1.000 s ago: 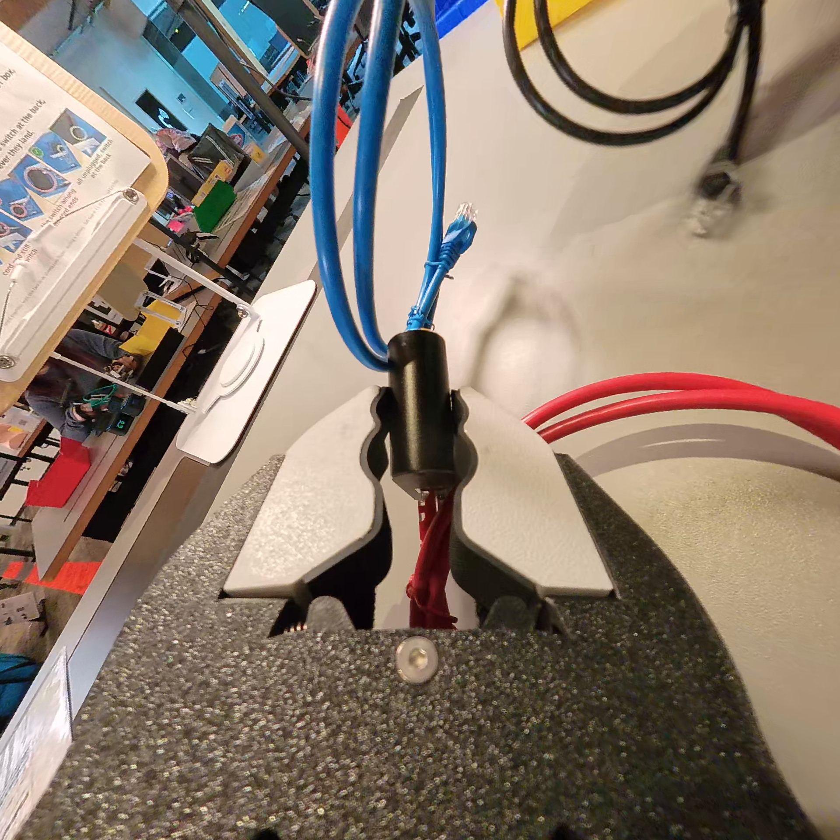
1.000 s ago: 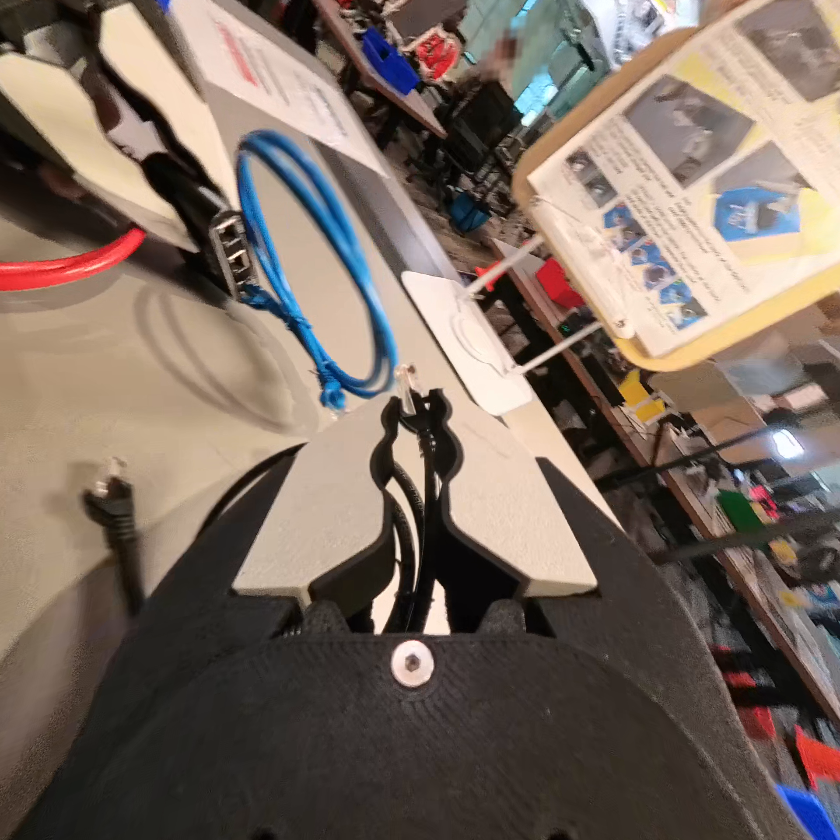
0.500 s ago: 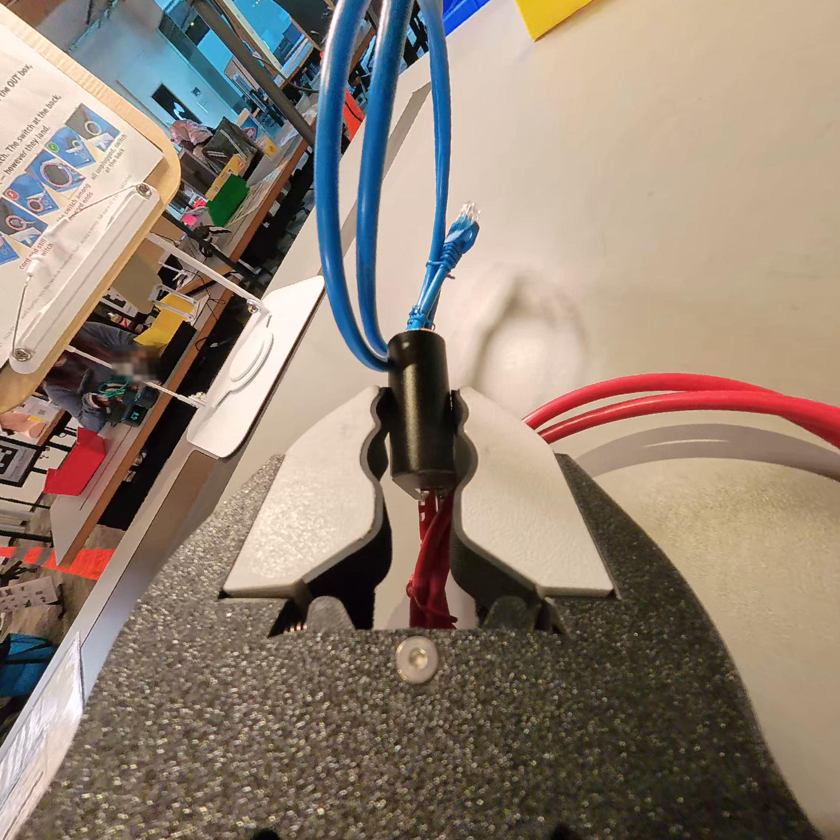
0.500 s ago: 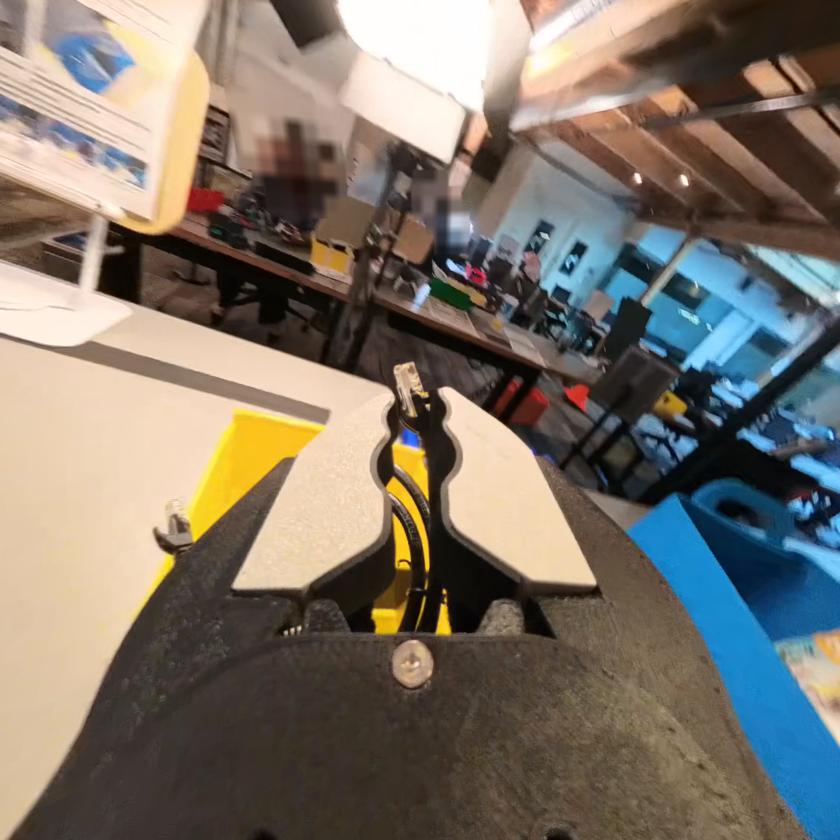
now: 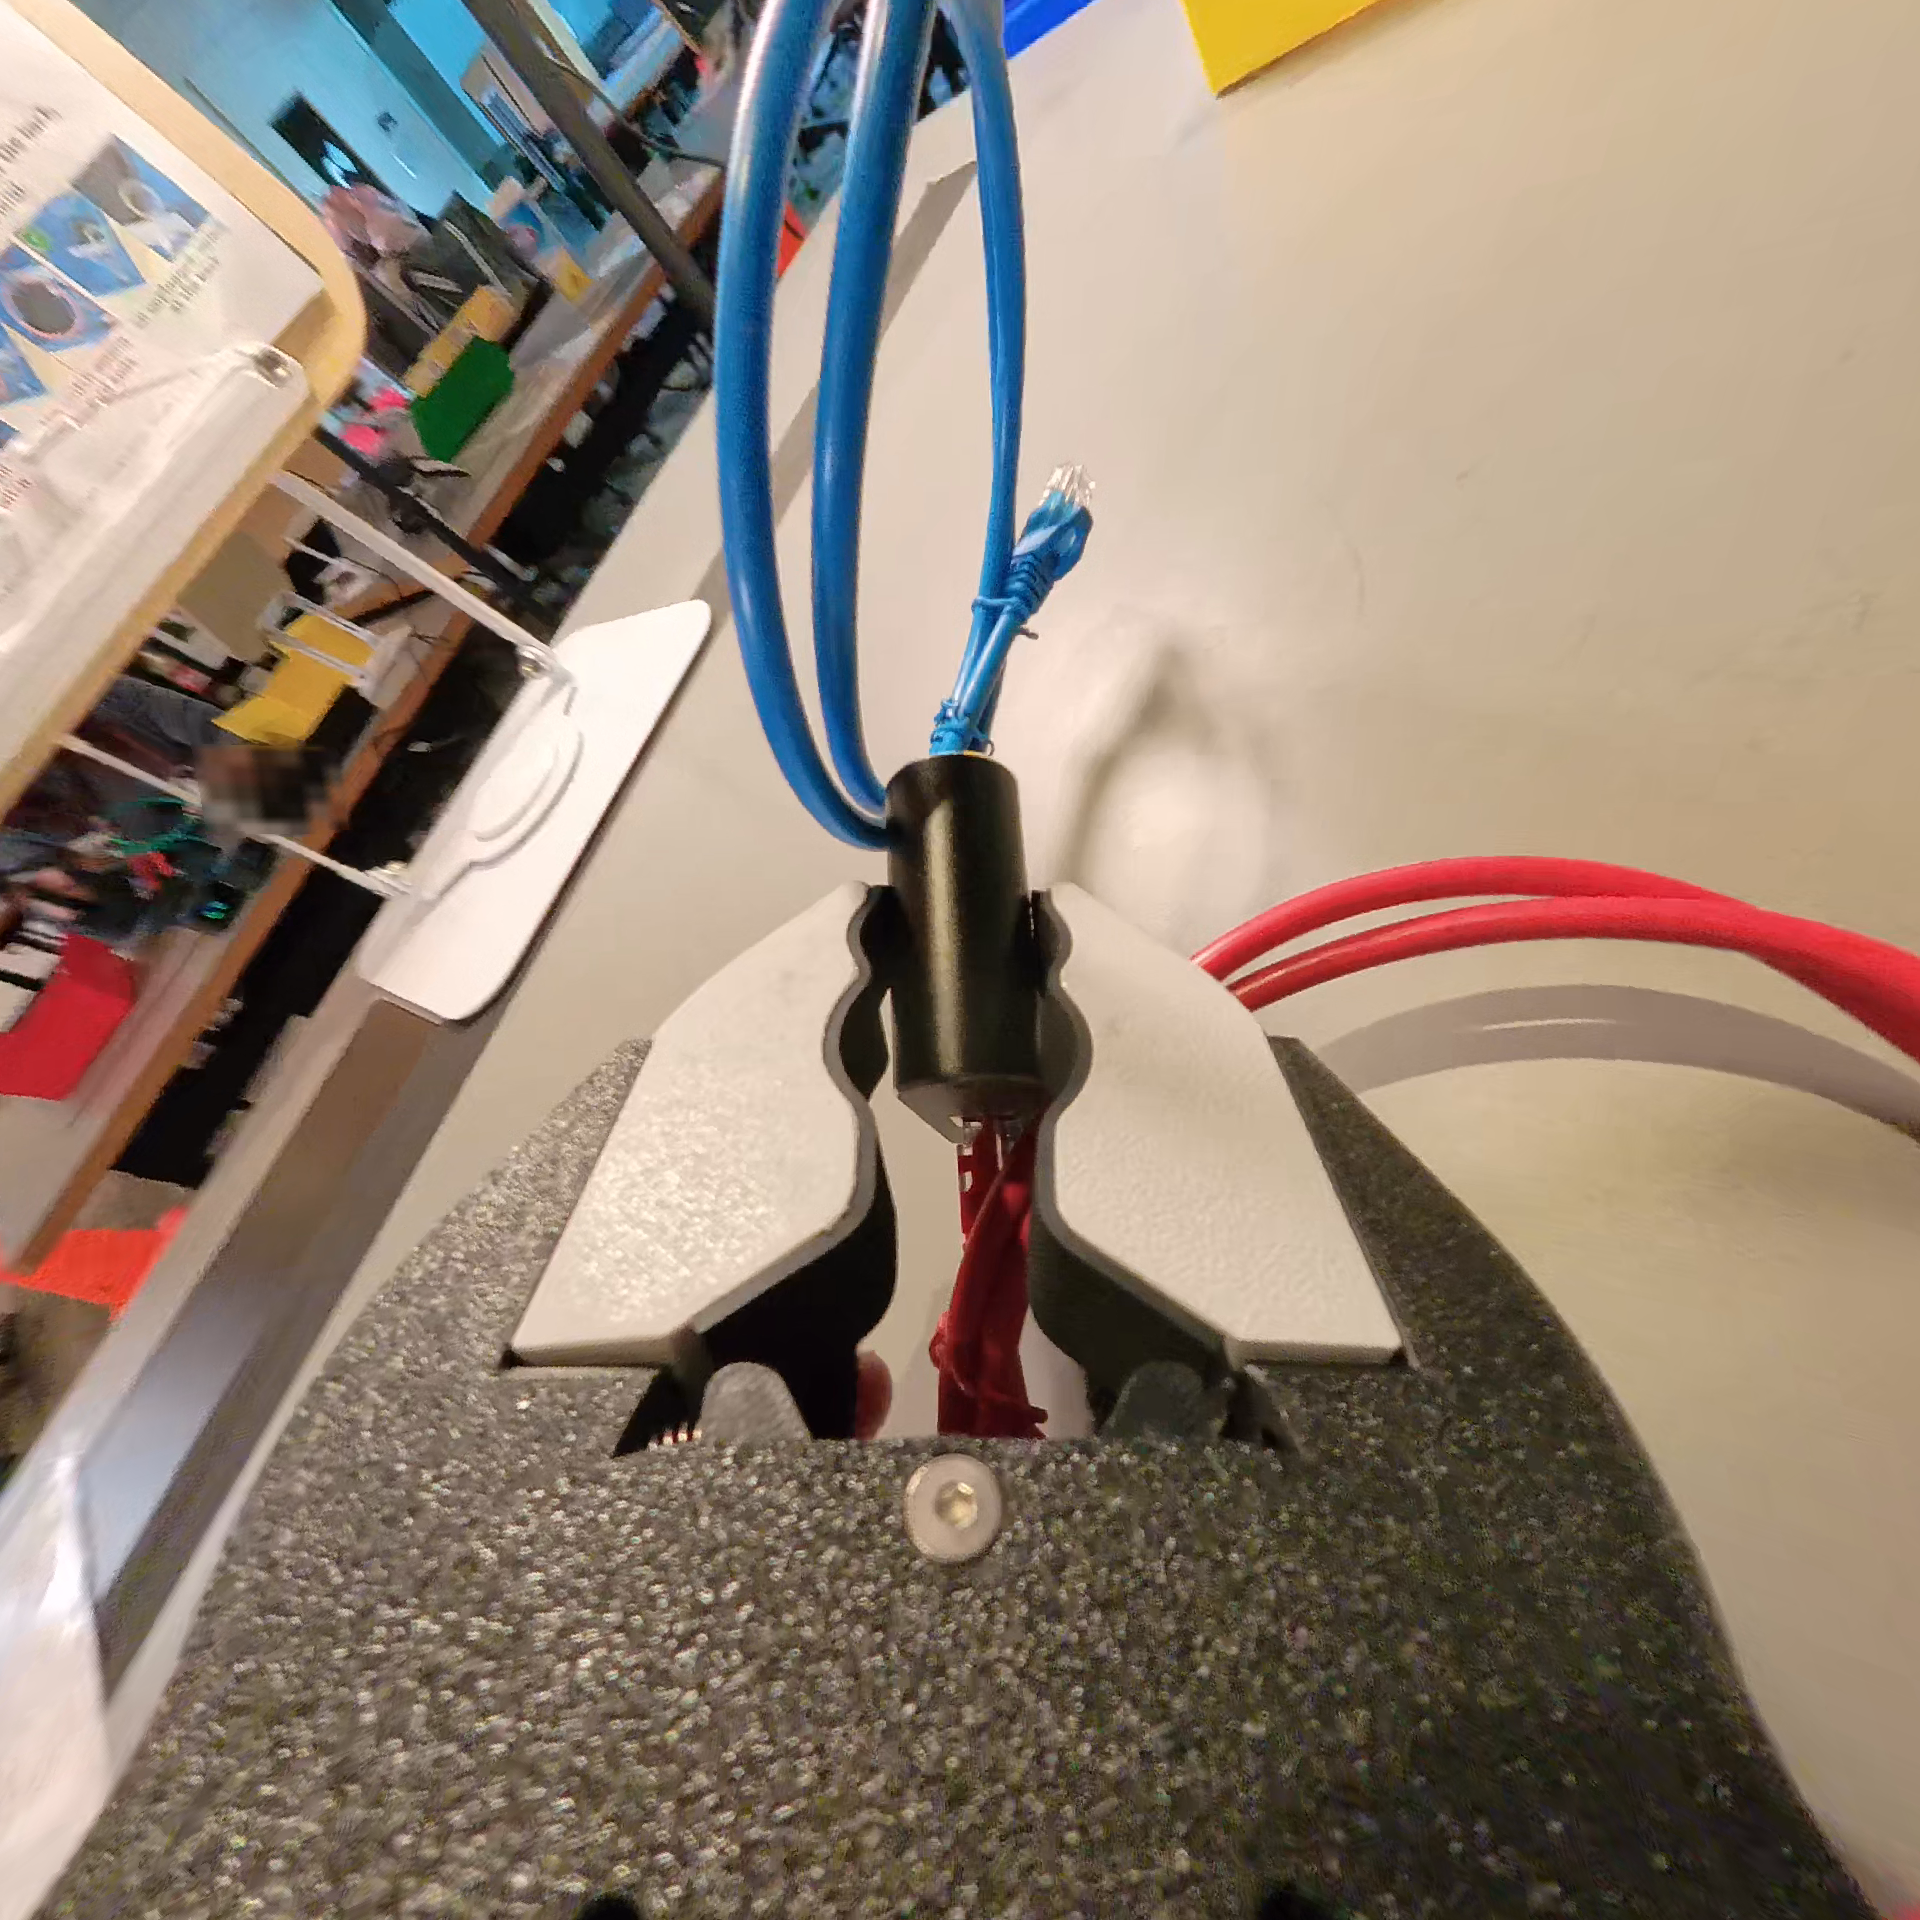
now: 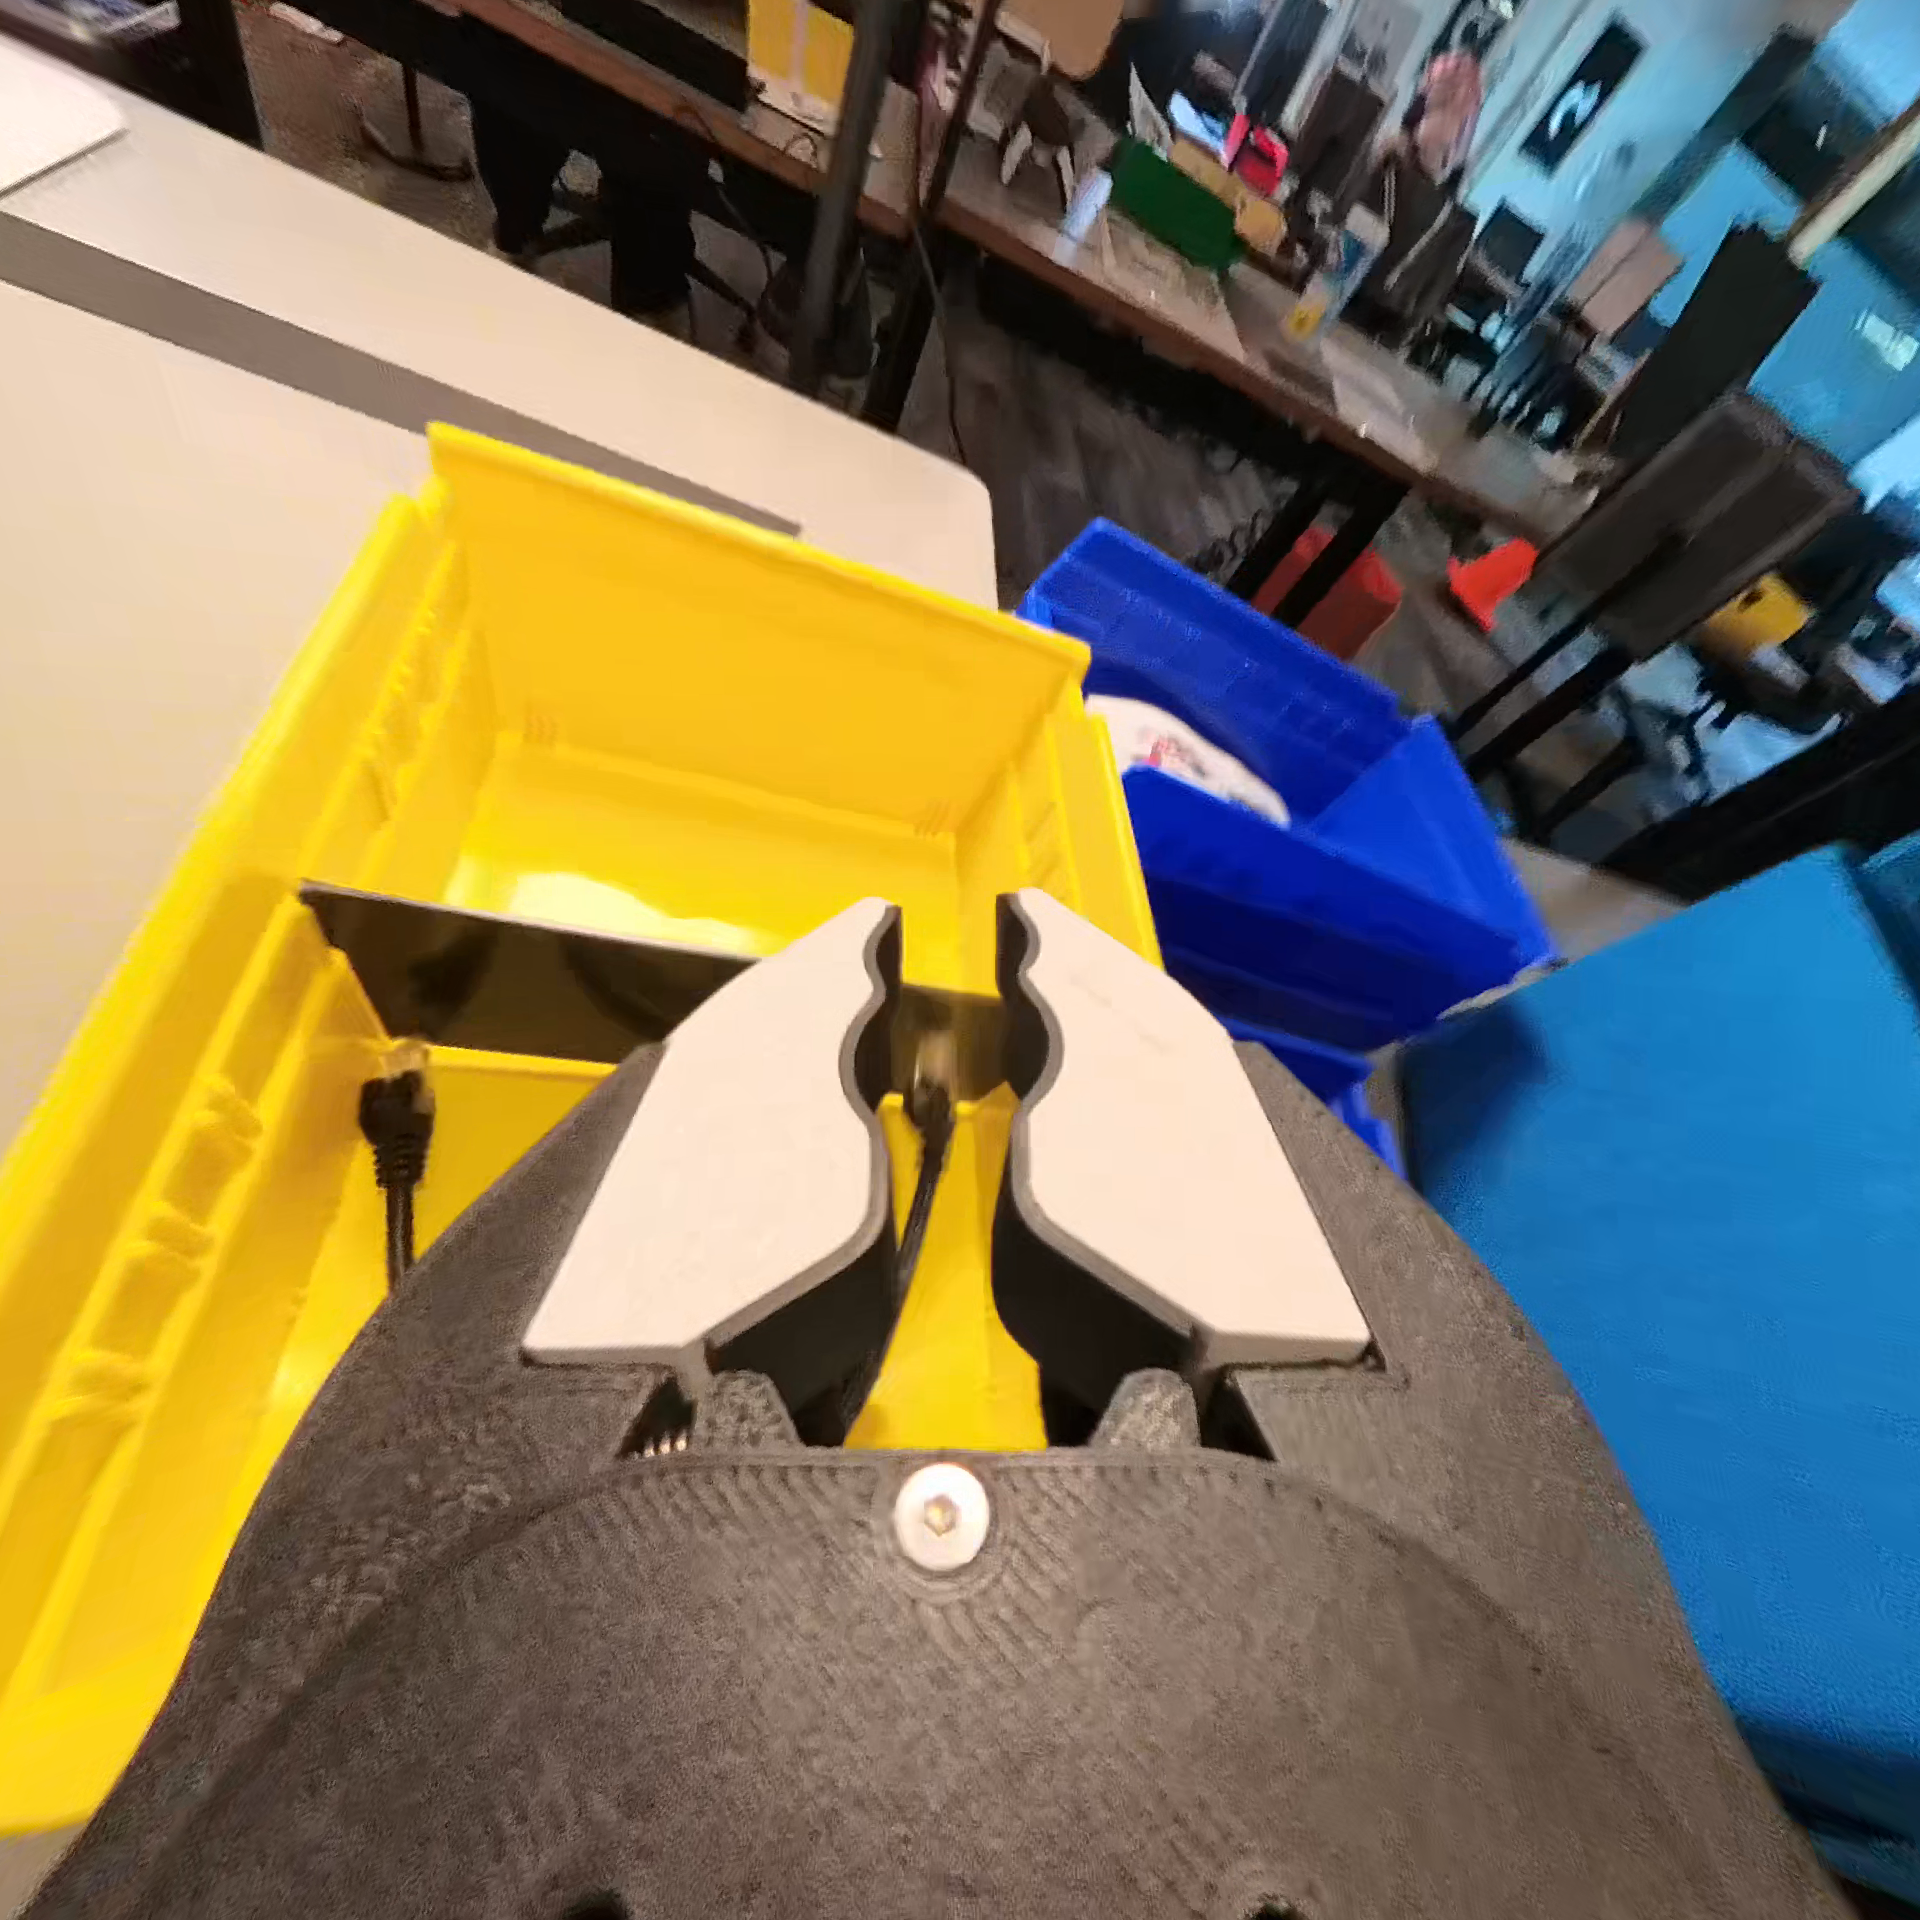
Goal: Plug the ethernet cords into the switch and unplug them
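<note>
My left gripper [image 5: 956,904] is shut on the small black switch [image 5: 961,935], held above the grey table [image 5: 1455,520]. A looped blue ethernet cord [image 5: 842,416] is plugged into the switch's far end, and its free plug [image 5: 1065,509] hangs loose. A red cord [image 5: 1558,914] enters the switch's near end and runs off to the right. My right gripper [image 6: 948,914] is open above a yellow bin [image 6: 748,540]. The black ethernet cord [image 6: 925,1164] hangs loose between its fingers, one plug at the gap and the other plug [image 6: 400,1101] at the left inside the bin.
A black divider [image 6: 499,977] crosses the yellow bin. Blue bins [image 6: 1299,831] stand right of it, past the table's edge. A document stand with a white base [image 5: 540,810] sits at the table's left edge. Workbenches and a person fill the background.
My right gripper swung away from the switch to above the yellow bin and opened, letting go of the black cord. My left gripper kept hold of the switch and barely moved.
</note>
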`<action>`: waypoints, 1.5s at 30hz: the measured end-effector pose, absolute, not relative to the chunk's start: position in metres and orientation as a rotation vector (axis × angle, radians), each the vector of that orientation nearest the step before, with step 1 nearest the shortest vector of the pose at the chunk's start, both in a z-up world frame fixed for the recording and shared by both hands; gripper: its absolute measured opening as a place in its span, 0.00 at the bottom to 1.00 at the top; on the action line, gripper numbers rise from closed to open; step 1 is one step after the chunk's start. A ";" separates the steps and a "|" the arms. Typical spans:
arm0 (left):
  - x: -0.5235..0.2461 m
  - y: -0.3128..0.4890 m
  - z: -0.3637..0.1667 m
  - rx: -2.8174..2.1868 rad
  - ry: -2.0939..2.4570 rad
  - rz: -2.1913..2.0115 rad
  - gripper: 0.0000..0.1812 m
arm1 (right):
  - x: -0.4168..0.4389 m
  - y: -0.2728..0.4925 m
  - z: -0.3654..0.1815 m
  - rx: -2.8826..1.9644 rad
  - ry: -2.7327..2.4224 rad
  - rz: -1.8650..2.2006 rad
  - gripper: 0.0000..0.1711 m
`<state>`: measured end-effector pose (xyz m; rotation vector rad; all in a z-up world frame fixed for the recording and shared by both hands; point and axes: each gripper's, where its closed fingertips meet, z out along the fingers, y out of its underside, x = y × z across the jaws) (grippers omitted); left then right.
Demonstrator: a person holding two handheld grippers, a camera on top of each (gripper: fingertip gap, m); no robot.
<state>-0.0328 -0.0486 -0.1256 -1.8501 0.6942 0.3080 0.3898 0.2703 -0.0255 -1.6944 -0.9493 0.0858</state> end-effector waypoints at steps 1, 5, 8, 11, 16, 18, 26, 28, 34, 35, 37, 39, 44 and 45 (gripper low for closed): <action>-0.031 -0.050 -0.125 -1.868 0.682 0.261 0.14 | 0.384 0.265 -0.015 -1.665 -0.992 0.054 0.11; -0.021 -0.054 -0.124 -1.940 0.585 -0.012 0.15 | 0.332 0.222 0.010 -1.503 -1.247 -0.001 0.12; -0.016 -0.057 -0.122 -1.958 0.533 -0.157 0.15 | 0.256 0.157 -0.008 -1.333 -1.502 0.181 0.11; -0.015 -0.059 -0.121 -1.974 0.478 -0.257 0.15 | 0.173 0.074 -0.049 -1.131 -1.759 0.447 0.11; -0.015 -0.062 -0.126 -2.027 0.439 -0.340 0.15 | 0.066 -0.033 -0.100 -0.785 -1.994 0.689 0.12; -0.013 -0.065 -0.126 -2.037 0.437 -0.384 0.15 | 0.037 -0.052 -0.108 -0.681 -2.032 0.703 0.13; -0.010 -0.072 -0.127 -2.045 0.467 -0.458 0.15 | 0.009 -0.075 -0.138 -0.620 -2.144 0.711 0.12; -0.006 -0.073 -0.127 -2.039 0.496 -0.460 0.15 | 0.012 -0.070 -0.147 -0.631 -2.150 0.662 0.12; 0.008 -0.077 -0.126 -2.012 0.608 -0.453 0.15 | 0.020 -0.064 -0.159 -0.685 -2.174 0.699 0.15; 0.010 -0.078 -0.126 -2.004 0.635 -0.442 0.15 | 0.022 -0.065 -0.160 -0.686 -2.185 0.706 0.15; 0.013 -0.079 -0.126 -1.986 0.696 -0.404 0.15 | 0.026 -0.068 -0.159 -0.683 -2.205 0.725 0.15; 0.017 -0.081 -0.126 -1.967 0.762 -0.358 0.15 | 0.028 -0.071 -0.155 -0.687 -2.210 0.761 0.14; 0.026 -0.082 -0.127 -1.915 0.871 -0.274 0.15 | 0.029 -0.068 -0.160 -0.716 -2.229 0.752 0.11; 0.026 -0.083 -0.127 -1.909 0.881 -0.265 0.15 | 0.030 -0.068 -0.161 -0.712 -2.232 0.750 0.11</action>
